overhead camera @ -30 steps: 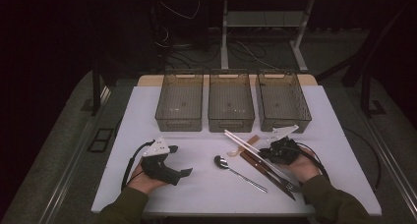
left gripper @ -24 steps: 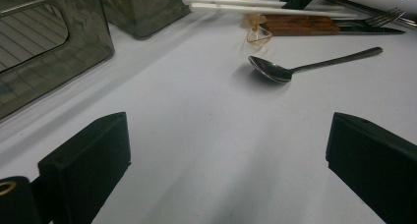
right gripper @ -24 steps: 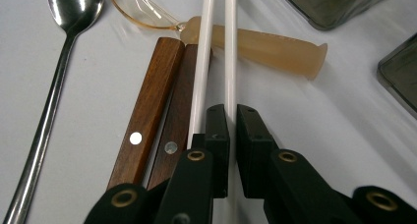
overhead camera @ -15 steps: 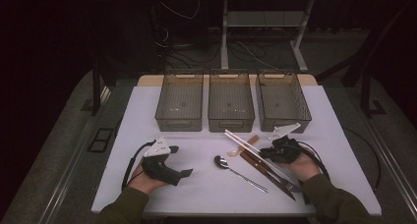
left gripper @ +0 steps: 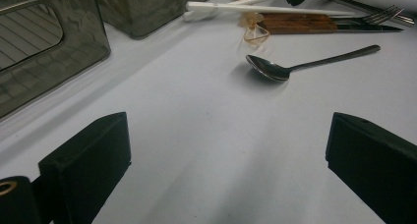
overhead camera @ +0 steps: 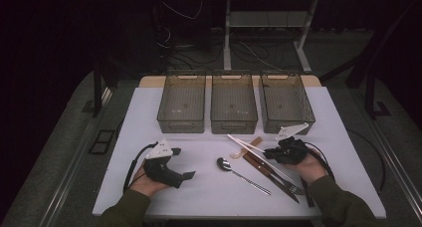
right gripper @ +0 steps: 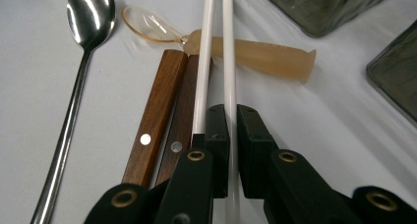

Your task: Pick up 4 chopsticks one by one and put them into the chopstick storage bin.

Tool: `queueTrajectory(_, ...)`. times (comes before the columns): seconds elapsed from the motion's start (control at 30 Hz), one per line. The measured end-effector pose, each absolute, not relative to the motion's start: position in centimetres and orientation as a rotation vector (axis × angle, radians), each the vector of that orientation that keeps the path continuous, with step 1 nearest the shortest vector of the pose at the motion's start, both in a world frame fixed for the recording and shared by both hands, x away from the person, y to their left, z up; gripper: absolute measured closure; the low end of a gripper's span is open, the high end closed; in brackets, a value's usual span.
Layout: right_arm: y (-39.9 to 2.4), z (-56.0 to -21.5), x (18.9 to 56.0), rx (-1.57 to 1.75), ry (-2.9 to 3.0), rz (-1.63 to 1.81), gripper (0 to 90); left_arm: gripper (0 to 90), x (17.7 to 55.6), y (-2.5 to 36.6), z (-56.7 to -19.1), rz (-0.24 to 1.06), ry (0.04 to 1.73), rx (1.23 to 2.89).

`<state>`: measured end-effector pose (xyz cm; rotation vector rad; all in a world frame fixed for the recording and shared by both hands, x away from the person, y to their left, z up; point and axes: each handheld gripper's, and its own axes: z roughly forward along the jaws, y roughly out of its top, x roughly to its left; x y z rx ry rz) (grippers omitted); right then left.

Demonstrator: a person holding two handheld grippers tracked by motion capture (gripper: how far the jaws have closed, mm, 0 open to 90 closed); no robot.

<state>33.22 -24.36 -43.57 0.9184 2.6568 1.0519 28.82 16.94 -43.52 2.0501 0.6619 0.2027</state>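
My right gripper (right gripper: 232, 135) is shut on one of two white chopsticks (right gripper: 228, 52); the other chopstick (right gripper: 205, 62) lies just left of its jaws. Both chopsticks rest across two wooden-handled utensils (right gripper: 157, 111) and an amber plastic spoon (right gripper: 255, 54). A metal spoon (right gripper: 91, 13) lies to their left. In the high view, the right gripper (overhead camera: 271, 154) sits at the near end of the chopsticks (overhead camera: 249, 146). My left gripper (overhead camera: 181, 163) rests on the white table (overhead camera: 149, 112), open, with nothing between its jaws. Its own view has the metal spoon (left gripper: 275, 69) ahead.
Three smoky plastic bins stand side by side at the back: left (overhead camera: 182, 105), middle (overhead camera: 234, 105), right (overhead camera: 286, 102). A fork (overhead camera: 293, 189) lies by the wooden-handled utensils (overhead camera: 268, 170). Bare tabletop lies between the two hands and in front of the left bin.
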Motion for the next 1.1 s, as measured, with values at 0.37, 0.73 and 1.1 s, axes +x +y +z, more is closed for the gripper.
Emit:
queueTrajectory(0.37,-25.0,-42.8,33.2,0.940,2.622,1.106,84.7,2.0,28.8,16.9,-43.5,0.200,0.658,2.053)
queueTrajectory(0.73,-25.9,-41.9,32.9,0.975,2.583,1.224,84.7,2.0,28.8,16.8,-43.6,0.189,0.655,2.054)
queueTrajectory(1.1,-26.3,-40.9,32.7,0.969,2.557,1.291,84.6,0.0,28.5,16.7,-44.0,0.174,0.660,2.045)
